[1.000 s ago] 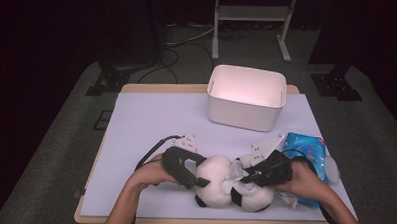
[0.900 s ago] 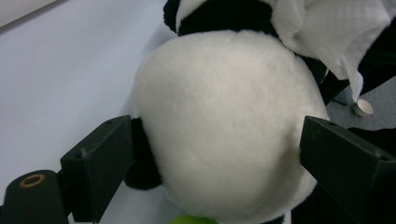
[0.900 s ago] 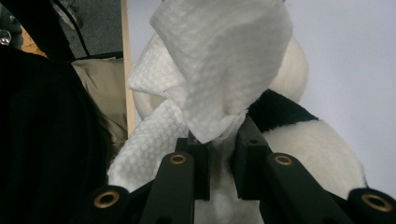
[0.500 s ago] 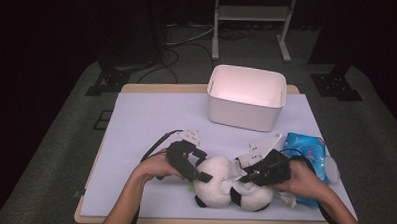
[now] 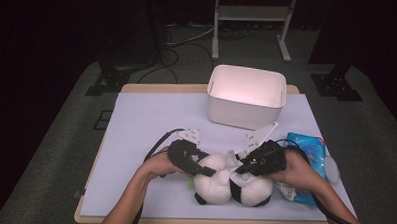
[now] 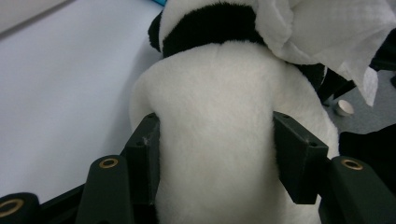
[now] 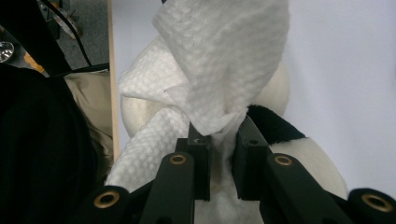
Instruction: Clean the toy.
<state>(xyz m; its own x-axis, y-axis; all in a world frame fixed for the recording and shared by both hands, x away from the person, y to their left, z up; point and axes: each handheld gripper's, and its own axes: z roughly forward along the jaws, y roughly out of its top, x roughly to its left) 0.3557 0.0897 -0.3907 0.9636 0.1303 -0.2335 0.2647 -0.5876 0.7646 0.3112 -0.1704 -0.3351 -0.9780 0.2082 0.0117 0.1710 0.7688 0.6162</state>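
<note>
**benchwatcher:** Compared with a second ago, the left gripper (image 5: 197,167) has slid in from the side and now sits right against the plush panda (image 5: 232,183), and the right gripper (image 5: 245,168) has shifted a little toward the middle of the toy. The panda itself has barely moved, still lying at the near edge of the bench (image 5: 135,135).

**plushfan22:** So is the left one actually gripping it?

**benchwatcher:** Yep. In the left gripper view the two black jaws are spread wide and pressed into the white body of the panda (image 6: 219,130) on both sides, fur bulging between them.

**plushfan22:** And the right?

**benchwatcher:** Its jaws are nearly together, pinching a white textured wipe (image 7: 219,70). The wipe bunches up above the jaws and drapes over the panda's white and black fur. From the high view you can see the wipe (image 5: 229,165) on top of the toy, between the two grippers.

**plushfan22:** What else is on there?

**benchwatcher:** A white bin (image 5: 247,96) stands at the far side of the bench, well apart from the panda. A blue packet (image 5: 310,156) lies just to the right of the right hand (image 5: 297,170), close to the toy. The left hand (image 5: 159,165) comes in from the bottom left.
</note>
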